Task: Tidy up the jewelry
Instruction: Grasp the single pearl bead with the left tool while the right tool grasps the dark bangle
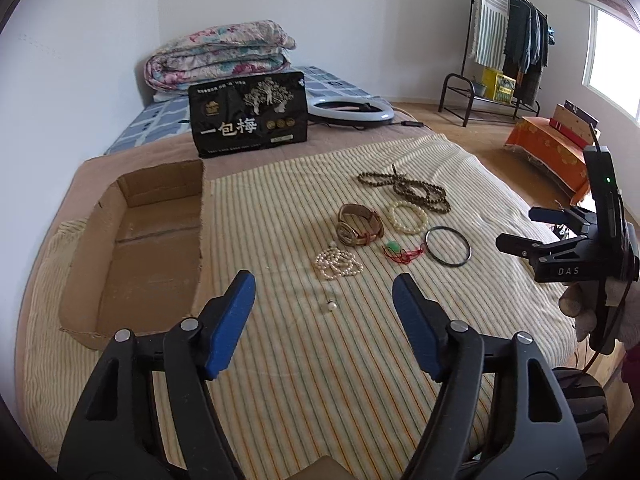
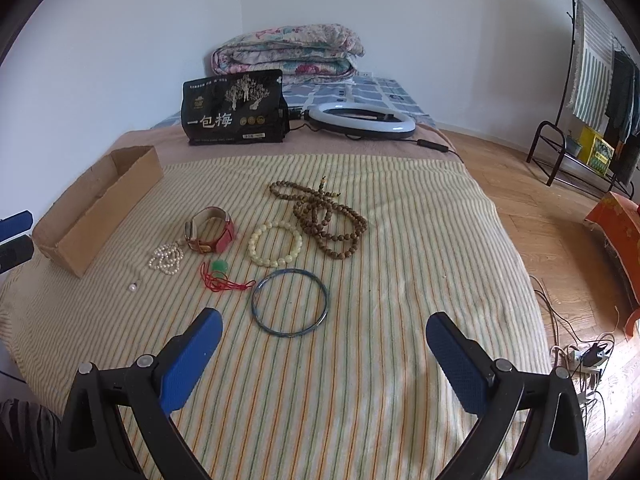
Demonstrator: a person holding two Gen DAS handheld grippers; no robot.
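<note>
Jewelry lies on a striped blanket: brown bead necklace, cream bead bracelet, leather-strap watch, white pearl strand, green pendant on red cord, dark bangle and a single pearl. An open cardboard box sits at the left. My left gripper is open above the blanket, near the single pearl, holding nothing. My right gripper is open just short of the bangle, also empty.
A black snack bag and ring light stand behind the jewelry, a folded quilt beyond. Wooden floor, a clothes rack, an orange-covered box and cables lie to the right.
</note>
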